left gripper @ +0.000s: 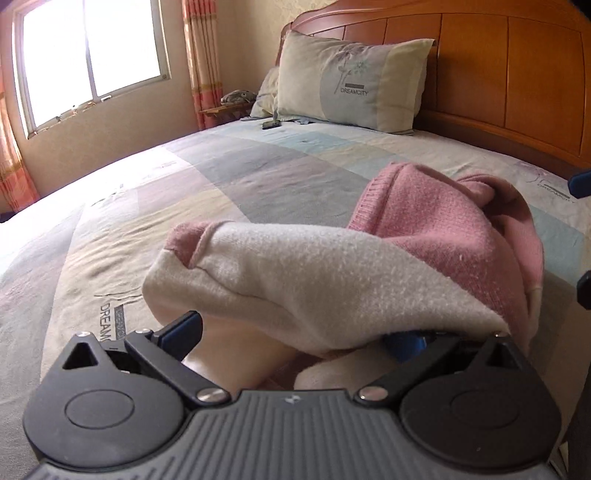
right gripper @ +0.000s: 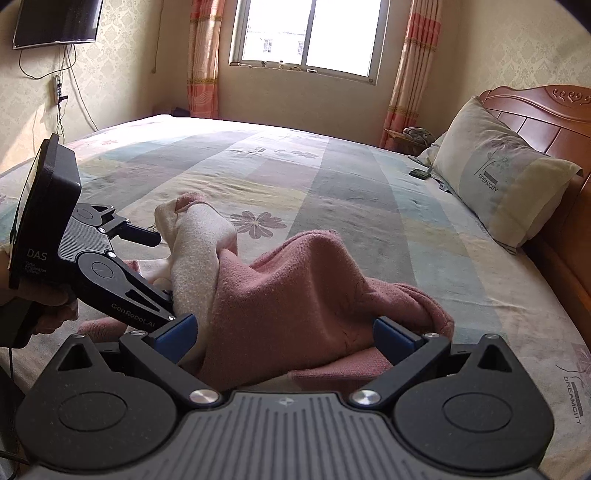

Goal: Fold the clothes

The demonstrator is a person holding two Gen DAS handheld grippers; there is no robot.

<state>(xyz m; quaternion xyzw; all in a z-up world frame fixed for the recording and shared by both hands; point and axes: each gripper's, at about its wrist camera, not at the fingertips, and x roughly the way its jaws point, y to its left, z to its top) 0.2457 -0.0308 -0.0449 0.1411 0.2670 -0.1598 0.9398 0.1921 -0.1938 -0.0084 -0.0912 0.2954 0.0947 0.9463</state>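
A pink knit sweater [left gripper: 436, 229] with a cream-white section [left gripper: 295, 273] lies bunched on the patchwork bedspread [left gripper: 229, 173]. My left gripper [left gripper: 293, 332] is open, jaws wide apart, with the cream section draped over and between them. In the right wrist view the left gripper [right gripper: 166, 275] reaches in from the left around that cream fold [right gripper: 199, 240]. My right gripper [right gripper: 282, 334] is also open, its blue pads [right gripper: 173, 334] on either side of the raised pink sweater [right gripper: 295, 295]. A blue fingertip [left gripper: 580, 184] of the right gripper shows at the right edge.
A pillow [left gripper: 351, 81] leans on the wooden headboard [left gripper: 517, 74] at the bed's far end. A small dark object [right gripper: 419, 172] lies near it. A hand [right gripper: 55, 310] holds the left gripper. A window [right gripper: 306, 33] and curtains are behind, a wall TV [right gripper: 55, 22] at the left.
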